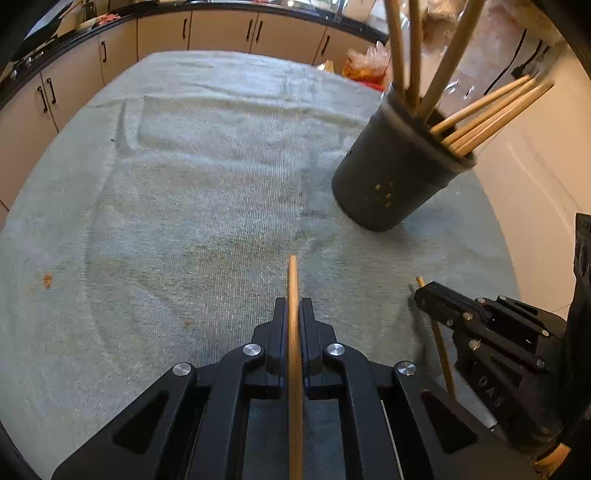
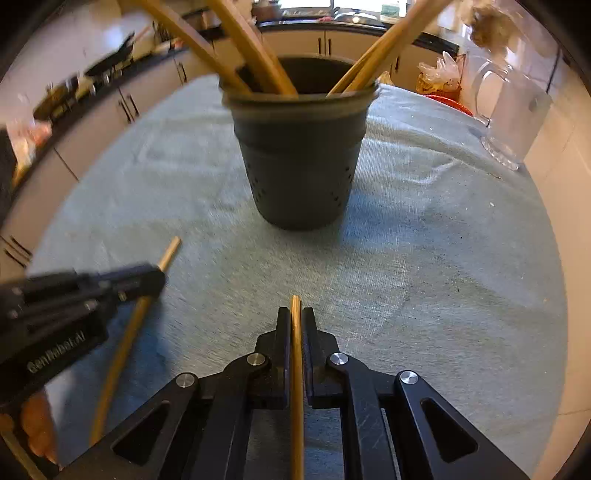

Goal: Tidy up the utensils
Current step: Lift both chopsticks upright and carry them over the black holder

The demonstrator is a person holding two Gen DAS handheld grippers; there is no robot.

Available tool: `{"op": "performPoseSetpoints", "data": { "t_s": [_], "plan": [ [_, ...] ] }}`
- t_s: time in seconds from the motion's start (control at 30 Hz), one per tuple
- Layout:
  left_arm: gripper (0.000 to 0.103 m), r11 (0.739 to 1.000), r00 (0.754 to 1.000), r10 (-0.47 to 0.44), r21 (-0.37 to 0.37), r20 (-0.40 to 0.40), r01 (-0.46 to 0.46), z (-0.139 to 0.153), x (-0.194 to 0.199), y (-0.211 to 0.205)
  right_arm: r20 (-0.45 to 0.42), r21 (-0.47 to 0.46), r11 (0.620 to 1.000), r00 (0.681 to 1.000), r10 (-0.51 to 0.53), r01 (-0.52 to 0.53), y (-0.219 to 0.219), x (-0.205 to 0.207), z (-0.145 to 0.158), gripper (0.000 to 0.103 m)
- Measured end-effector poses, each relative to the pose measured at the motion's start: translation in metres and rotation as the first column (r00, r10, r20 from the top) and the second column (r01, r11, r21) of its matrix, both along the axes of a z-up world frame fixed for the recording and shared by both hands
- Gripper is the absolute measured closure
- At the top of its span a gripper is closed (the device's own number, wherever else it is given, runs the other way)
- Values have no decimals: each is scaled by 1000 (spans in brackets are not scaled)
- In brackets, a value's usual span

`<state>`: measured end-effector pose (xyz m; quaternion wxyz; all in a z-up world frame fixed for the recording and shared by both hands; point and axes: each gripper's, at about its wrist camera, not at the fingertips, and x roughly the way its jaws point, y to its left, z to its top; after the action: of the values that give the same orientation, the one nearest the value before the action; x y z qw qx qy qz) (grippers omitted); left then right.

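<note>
Left hand-held gripper (image 1: 293, 314) and right hand-held gripper (image 2: 295, 323) each clamp one chopstick (image 1: 294, 280) (image 2: 295, 310); one dark holder (image 2: 299, 158) on tabletop (image 2: 424, 258).

A grey-green cloth (image 1: 184, 166) covers the table, with a clear glass jug (image 2: 513, 110) near cream cabinets (image 1: 221, 31).

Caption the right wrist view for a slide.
Right gripper shut on a chopstick, facing the dark utensil holder.
</note>
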<state>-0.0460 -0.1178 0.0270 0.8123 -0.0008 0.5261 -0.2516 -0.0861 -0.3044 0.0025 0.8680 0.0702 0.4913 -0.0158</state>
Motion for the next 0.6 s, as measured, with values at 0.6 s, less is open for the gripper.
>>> {"op": "performPoseSetpoints", "data": {
  "t_s": [0.6],
  "plan": [
    [98,989,931,48,-151,362,8,140,-88,41,498,45,996,862,-92,80,-17,-103,140,97]
  ]
}}
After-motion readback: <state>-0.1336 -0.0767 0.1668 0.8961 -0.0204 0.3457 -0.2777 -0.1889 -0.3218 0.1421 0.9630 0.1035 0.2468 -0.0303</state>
